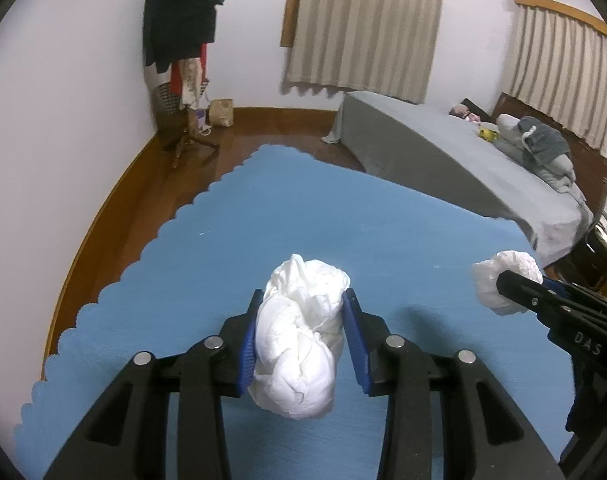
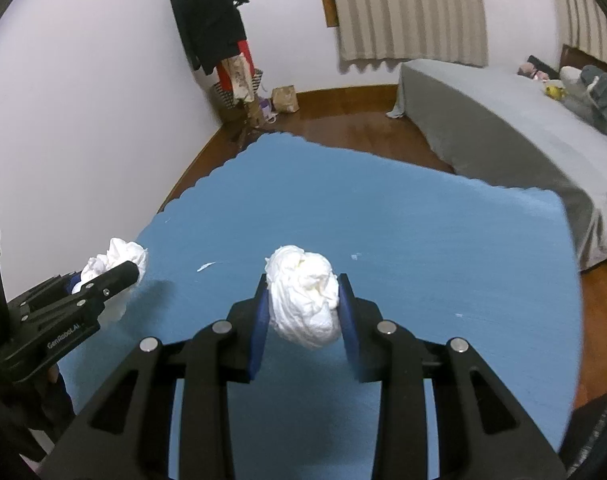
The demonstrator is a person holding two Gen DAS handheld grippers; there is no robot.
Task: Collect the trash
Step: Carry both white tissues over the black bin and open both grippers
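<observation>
So both grippers already have a wad each. The left gripper (image 1: 303, 336) has its blue fingers (image 1: 250, 354) pinching a long, twisted wad of white tissue (image 1: 299, 344), bottom centre of the left wrist view, with a good part of it hanging below the pads. The right gripper (image 2: 303, 312) pinches a rounder, tighter tissue ball (image 2: 303, 294) in the lower middle of its own view. Each one also shows up in the other camera: the right one at the right edge (image 1: 503, 286), the left one at the left edge (image 2: 115, 266). Both wads look lifted clear of the blue mat (image 1: 343, 220), going by the shadows under them.

Handling-wise, I'd say this stuff weighs basically nothing and is totally soft, so it squashes instead of resisting. Not fragile in any way that matters, it's trash. Not slippery either, the crumpled paper should bite nicely on the ribbed pads. Main risk I'd guess is the long one: it's loosely twisted, so a tail could unravel or tear off if it gets snagged. Grabbing across the thick middle, like both are now, seems the right spot. A pinch on a loose edge would probably just pull a sheet out.

There are a few little white scraps (image 2: 205, 267) on the mat, centre-left of the right wrist view, too thin for an easy pinch, I reckon.
</observation>
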